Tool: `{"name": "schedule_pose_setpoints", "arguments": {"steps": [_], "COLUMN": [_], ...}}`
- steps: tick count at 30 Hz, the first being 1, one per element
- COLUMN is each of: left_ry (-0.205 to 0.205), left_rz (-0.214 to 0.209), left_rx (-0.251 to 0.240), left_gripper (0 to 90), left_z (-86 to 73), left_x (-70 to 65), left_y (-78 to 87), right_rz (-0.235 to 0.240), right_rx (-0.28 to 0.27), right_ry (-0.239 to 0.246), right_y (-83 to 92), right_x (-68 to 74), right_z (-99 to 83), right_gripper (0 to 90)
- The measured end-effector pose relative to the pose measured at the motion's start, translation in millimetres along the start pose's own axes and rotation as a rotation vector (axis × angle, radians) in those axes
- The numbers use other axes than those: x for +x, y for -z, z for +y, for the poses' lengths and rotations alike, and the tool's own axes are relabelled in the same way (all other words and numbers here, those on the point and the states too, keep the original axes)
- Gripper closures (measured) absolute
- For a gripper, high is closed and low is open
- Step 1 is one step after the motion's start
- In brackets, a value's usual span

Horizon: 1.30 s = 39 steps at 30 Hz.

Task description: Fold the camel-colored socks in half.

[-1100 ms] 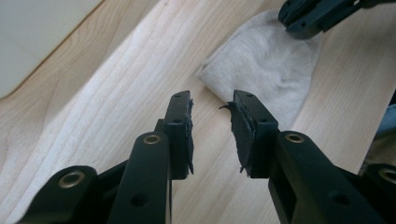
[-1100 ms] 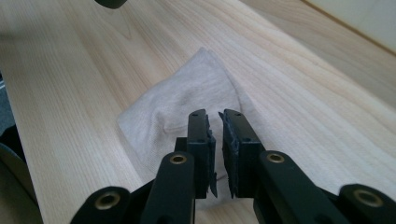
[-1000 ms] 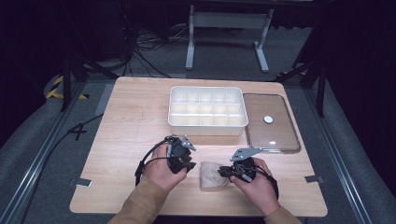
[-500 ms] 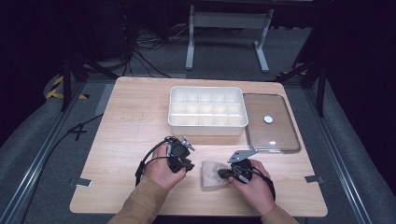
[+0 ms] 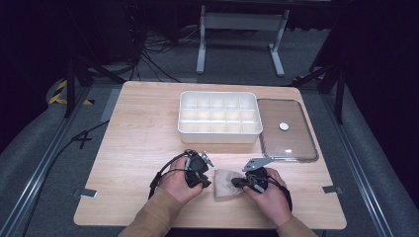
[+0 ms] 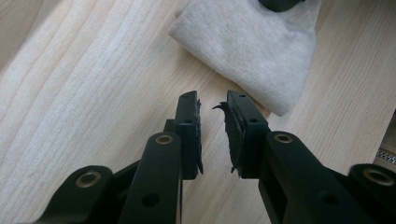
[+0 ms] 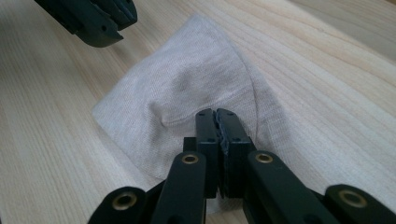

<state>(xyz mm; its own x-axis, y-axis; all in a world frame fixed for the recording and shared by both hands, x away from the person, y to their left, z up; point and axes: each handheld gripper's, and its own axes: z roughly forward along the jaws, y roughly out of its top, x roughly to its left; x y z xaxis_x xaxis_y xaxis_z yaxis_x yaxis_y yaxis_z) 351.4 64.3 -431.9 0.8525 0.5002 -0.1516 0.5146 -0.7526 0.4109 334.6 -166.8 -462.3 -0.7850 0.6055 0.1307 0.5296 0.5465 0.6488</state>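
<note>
Cloth (image 7: pixel 196 88), beige, folded, slightly puckered

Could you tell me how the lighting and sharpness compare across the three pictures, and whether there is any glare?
High view: the table is evenly lit against dark surroundings, the image soft, with a faint sheen on the clear lid. Left gripper view: the left gripper and wood grain are sharp, lit softly. Right gripper view: the right gripper and beige cloth are crisp, the far table corner blurred.

sleeves (image 5: pixel 158 217): tan, perhaps knit | fingers (image 6: pixel 189 135): black, brass-ringed screws
</note>
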Motion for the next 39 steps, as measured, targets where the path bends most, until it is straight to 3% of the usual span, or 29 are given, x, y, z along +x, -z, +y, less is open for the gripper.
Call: {"name": "schedule_pose_setpoints", "arguments": {"steps": [3, 6, 12, 20, 27, 31, 35, 39], "left_ry": [-0.007, -0.023, -0.051, -0.087, -0.103, -0.142, -0.171, -0.200], "left_rz": [-0.004, -0.003, -0.009, -0.016, 0.008, 0.010, 0.009, -0.003], "left_rx": [0.010, 0.025, 0.044, 0.050, 0.003, -0.052, -0.082, -0.095], "left_gripper": [74.0, 74.0, 77.0, 86.0, 85.7, 82.8, 76.0, 73.7], "left_z": [-0.1, 0.8, 4.0, 11.1, 13.0, 16.0, 18.7, 20.6], "left_x": [-0.5, -1.0, -2.9, -7.3, -11.2, -14.7, -18.5, -23.6], "left_y": [-4.4, -10.3, -20.7, -25.1, -27.5, -22.7, -21.3, -20.6], "right_rz": [-0.011, 0.007, 0.036, 0.035, 0.024, 0.004, -0.022, -0.013], "right_rx": [0.004, 0.003, -0.006, -0.019, -0.024, -0.019, -0.001, 0.006], "right_ry": [0.044, 0.057, 0.048, 0.047, 0.066, 0.094, 0.129, 0.148], "right_y": [0.4, 0.9, 0.7, 0.8, 1.0, 1.1, 1.5, 0.0], "right_x": [-3.1, -6.2, -10.4, -9.6, -8.0, -4.4, 1.8, 7.8], "right_z": [0.8, 0.5, -1.0, -2.5, -3.8, -2.8, -1.0, 0.7], "right_gripper": [89.2, 89.2, 89.2, 89.3, 89.2, 89.0, 88.2, 88.4]}}
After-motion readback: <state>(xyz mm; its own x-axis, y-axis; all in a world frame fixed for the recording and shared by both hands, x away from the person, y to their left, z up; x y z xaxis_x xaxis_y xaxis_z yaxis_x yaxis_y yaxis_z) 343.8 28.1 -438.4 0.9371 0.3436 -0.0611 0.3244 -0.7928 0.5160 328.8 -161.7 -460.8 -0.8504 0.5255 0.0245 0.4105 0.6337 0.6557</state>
